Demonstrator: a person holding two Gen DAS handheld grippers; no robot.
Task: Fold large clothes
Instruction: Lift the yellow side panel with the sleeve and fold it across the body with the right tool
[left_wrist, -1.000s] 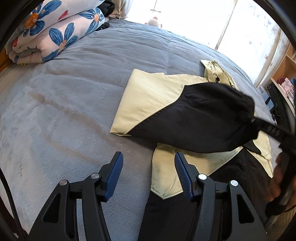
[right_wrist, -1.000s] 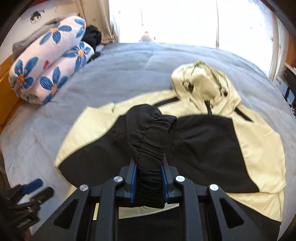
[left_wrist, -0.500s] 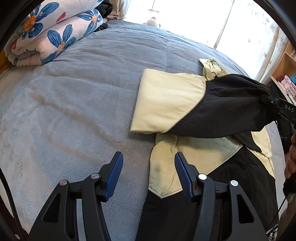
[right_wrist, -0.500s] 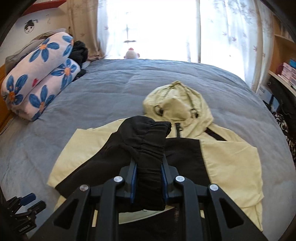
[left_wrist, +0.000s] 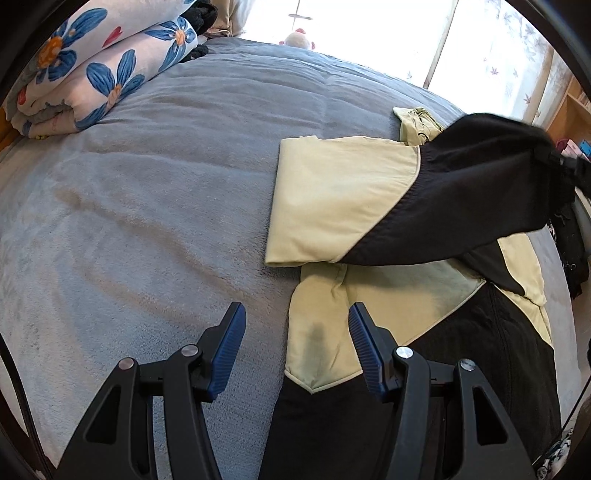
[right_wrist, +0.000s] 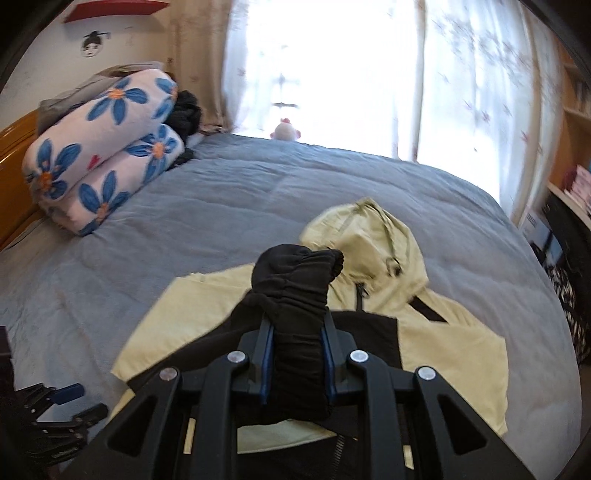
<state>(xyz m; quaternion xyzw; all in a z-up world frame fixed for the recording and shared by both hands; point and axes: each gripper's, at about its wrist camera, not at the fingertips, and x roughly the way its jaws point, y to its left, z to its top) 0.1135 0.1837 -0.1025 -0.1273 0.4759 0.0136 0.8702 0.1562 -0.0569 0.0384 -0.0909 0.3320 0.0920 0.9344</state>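
Observation:
A pale yellow and black hooded jacket (right_wrist: 454, 343) lies face up on the grey bed, hood toward the window; it also shows in the left wrist view (left_wrist: 388, 291). My right gripper (right_wrist: 297, 360) is shut on the black elastic cuff (right_wrist: 295, 288) of the jacket's left sleeve and holds it lifted over the chest. That sleeve (left_wrist: 369, 199) stretches rightward in the left wrist view. My left gripper (left_wrist: 295, 350) is open and empty, low over the jacket's lower left edge; it also shows in the right wrist view (right_wrist: 59, 406).
The grey blanket (left_wrist: 147, 206) covers the bed. A folded flowered quilt (right_wrist: 99, 162) lies at the far left. A small plush toy (right_wrist: 284, 131) sits by the bright window. Shelves (right_wrist: 569, 173) stand at the right.
My right gripper has lifted the cuff higher and carried it right across the jacket, folding the sleeve over the body. My left gripper has stayed open in place.

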